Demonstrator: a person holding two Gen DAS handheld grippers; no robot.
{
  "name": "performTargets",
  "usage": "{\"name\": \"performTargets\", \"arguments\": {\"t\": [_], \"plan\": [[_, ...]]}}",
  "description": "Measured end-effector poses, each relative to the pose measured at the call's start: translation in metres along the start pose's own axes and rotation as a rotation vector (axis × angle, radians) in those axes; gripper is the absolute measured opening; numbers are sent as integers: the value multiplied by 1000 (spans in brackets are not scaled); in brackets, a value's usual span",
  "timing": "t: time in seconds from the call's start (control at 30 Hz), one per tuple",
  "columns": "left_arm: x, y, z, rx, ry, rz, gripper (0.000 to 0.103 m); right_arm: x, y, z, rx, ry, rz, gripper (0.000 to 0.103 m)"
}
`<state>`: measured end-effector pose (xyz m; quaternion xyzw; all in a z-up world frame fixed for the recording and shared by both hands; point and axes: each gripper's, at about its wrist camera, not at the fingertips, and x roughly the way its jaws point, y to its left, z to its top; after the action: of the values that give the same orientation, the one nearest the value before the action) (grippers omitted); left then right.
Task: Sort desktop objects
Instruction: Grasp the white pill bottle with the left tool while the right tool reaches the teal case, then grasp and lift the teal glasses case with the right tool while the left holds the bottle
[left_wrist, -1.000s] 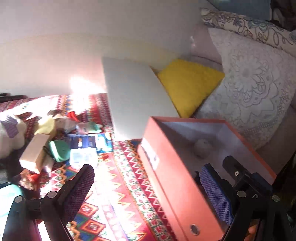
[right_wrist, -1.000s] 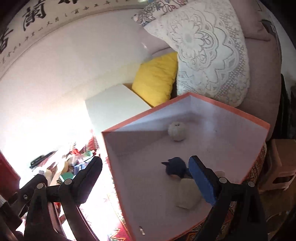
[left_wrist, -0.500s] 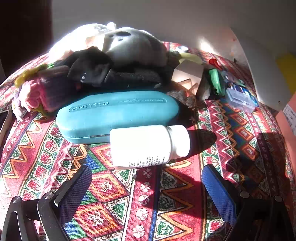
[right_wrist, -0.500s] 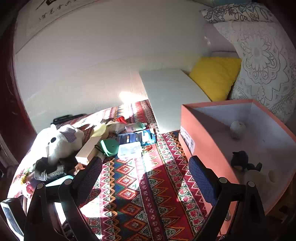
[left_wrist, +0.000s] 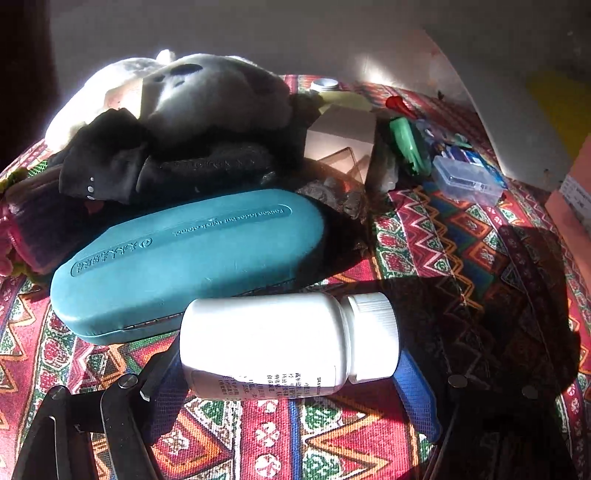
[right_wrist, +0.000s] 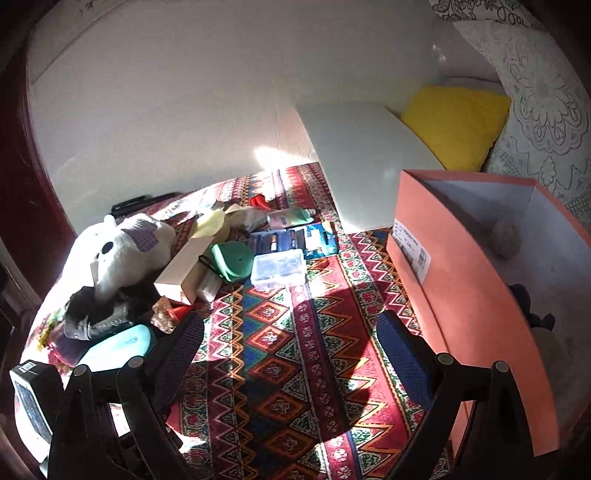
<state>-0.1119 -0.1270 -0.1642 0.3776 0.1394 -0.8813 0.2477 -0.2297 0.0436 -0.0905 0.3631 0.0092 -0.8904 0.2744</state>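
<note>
A white bottle is lying on its side between the left gripper fingers, which are spread wide around it. The right gripper is being held wide apart above the patterned cloth, beside the orange box.

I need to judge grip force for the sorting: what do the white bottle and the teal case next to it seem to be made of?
The white bottle looks like opaque plastic with a smooth, slightly glossy body, a ribbed screw cap and printed text. The teal case seems to be a hard shell with a matte, perhaps rubbery coating; its embossed lettering and side seam suggest moulding. The left gripper has a finger at each end of the bottle.
</note>
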Motion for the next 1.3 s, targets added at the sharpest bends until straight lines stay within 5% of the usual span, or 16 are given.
{"name": "performTargets", "arguments": {"t": [0.1,0.2,0.3,0.4,0.57,0.67,0.77,0.93,1.07,1.3], "plan": [[-27,29,-10,7,-6,-12,81,17,13,-4,-1,75,104,96],[-43,64,-19,-46,-7,-25,81,50,22,-15,113,248,328,96],[-54,93,-26,-114,-1,-39,81,97,19,-40,431,486,660,96],[-60,105,-27,-153,-9,-60,81,123,26,-64,630,617,787,96],[-69,113,-24,-166,-45,-80,81,138,63,-73,675,674,788,95],[-71,120,-25,-173,-46,-90,81,149,95,-75,616,711,714,88],[-70,131,-27,-189,-38,-95,81,161,118,-74,613,682,656,88],[-65,148,-29,-226,-23,-91,81,188,139,-60,670,649,691,95],[-61,152,-29,-239,-14,-87,81,198,149,-56,606,576,735,56],[-62,147,-29,-227,-23,-96,81,160,166,-42,442,451,735,37]]}}
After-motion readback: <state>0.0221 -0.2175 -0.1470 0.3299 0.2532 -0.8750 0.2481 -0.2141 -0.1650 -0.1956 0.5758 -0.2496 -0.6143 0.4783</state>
